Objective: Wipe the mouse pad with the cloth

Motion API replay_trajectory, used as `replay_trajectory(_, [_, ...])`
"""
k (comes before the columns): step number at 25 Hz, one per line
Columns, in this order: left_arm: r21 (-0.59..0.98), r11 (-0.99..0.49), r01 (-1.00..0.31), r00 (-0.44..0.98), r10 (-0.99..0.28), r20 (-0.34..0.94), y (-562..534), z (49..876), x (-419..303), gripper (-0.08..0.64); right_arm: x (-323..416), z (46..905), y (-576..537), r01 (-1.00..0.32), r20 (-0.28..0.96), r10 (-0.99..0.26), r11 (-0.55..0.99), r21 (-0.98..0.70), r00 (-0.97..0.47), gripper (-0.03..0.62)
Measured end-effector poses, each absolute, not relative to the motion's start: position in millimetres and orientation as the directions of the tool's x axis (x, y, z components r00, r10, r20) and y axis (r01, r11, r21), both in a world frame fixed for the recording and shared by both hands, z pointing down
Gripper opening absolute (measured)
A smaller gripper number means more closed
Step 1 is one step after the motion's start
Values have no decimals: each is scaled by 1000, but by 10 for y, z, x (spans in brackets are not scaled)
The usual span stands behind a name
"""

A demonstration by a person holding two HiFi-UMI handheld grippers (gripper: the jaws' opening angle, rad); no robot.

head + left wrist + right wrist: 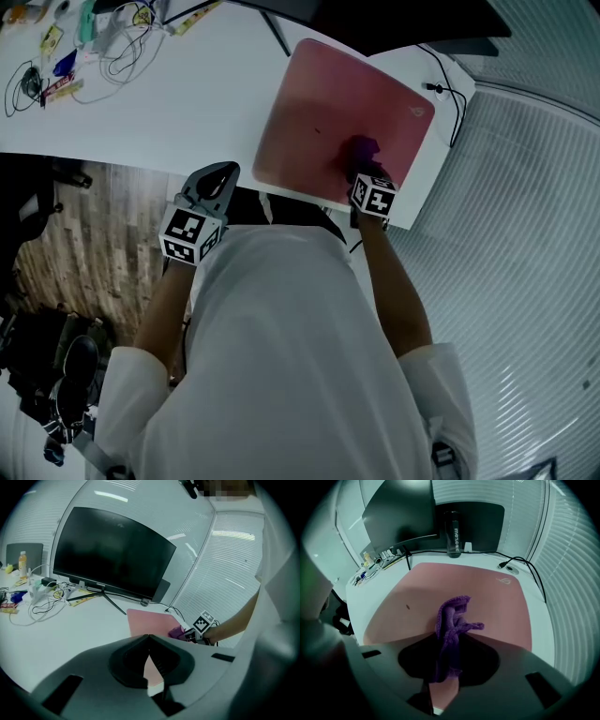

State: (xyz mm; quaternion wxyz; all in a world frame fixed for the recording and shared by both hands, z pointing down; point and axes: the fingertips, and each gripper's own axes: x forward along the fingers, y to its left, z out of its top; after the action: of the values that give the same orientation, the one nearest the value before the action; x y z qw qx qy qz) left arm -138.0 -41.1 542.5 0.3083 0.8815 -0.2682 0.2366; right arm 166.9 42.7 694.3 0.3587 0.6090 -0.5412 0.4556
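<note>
The right gripper (449,665) clamps the purple cloth (452,620) onto the mouse pad (487,592), just inside its near edge, with bare pad ahead. The left gripper (149,660), jaws together and empty, hangs at the desk's (169,122) near edge.

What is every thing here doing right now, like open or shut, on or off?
left gripper: shut, holding nothing
right gripper: shut on the cloth
cloth: bunched up, pinched in the jaws, over the mouse pad
mouse pad: lying flat on the desk, one small dark speck on it
monitor: screen dark
bottle: standing upright behind the pad
</note>
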Motion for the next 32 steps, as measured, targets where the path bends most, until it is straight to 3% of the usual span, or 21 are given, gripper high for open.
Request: replay_trajectory(32, [437,-643,-629,741,-325,588,-975,5514,-2012,17,-247,6898,-550,-964,906,-354,-46,-263,-231,133])
